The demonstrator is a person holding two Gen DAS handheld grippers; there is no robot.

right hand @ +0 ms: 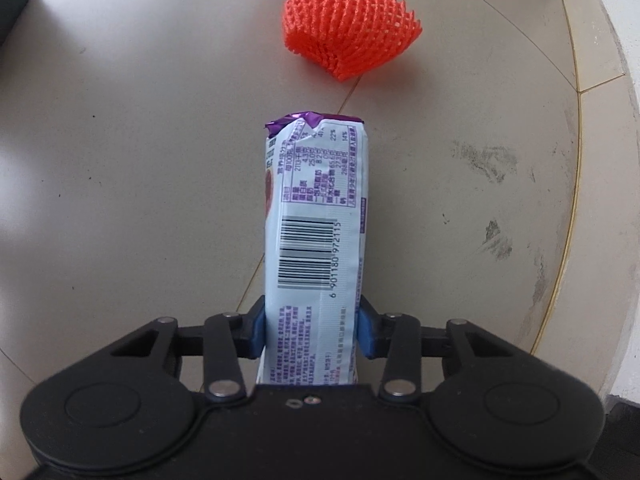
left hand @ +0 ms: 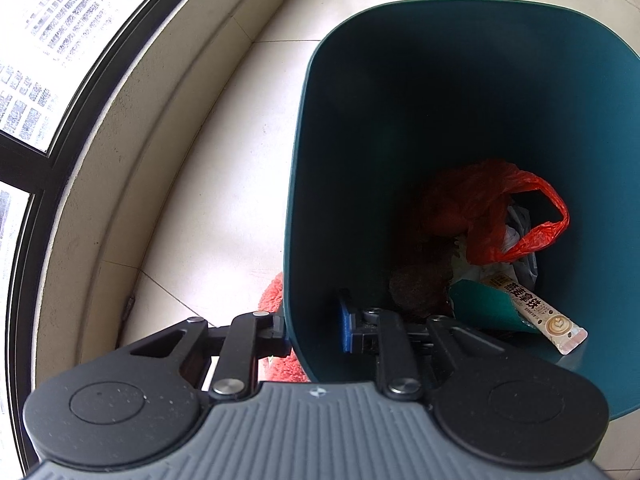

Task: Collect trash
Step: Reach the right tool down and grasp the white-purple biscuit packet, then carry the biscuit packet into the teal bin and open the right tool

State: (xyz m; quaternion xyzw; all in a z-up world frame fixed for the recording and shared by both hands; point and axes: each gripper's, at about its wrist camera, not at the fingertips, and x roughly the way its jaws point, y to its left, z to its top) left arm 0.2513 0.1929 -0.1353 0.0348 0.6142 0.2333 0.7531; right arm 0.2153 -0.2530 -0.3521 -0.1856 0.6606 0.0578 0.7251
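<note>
My left gripper (left hand: pixel 314 330) is shut on the near wall of a dark teal trash bin (left hand: pixel 360 120), one finger inside and one outside. Inside the bin lie a red plastic bag (left hand: pixel 512 212), a coffee-stick sachet (left hand: pixel 540 314) and other scraps. My right gripper (right hand: pixel 311 334) is shut on a pale blue snack wrapper (right hand: pixel 316 216) with a barcode and a purple torn end, held above the tiled floor. An orange foam fruit net (right hand: pixel 348 20) lies on the floor beyond the wrapper.
A window with a dark frame (left hand: pixel 60 120) and a beige sill curves along the left of the left wrist view. A red fuzzy thing (left hand: pixel 274 296) shows beside the bin. A raised beige ledge (right hand: pixel 608 120) borders the floor on the right of the right wrist view.
</note>
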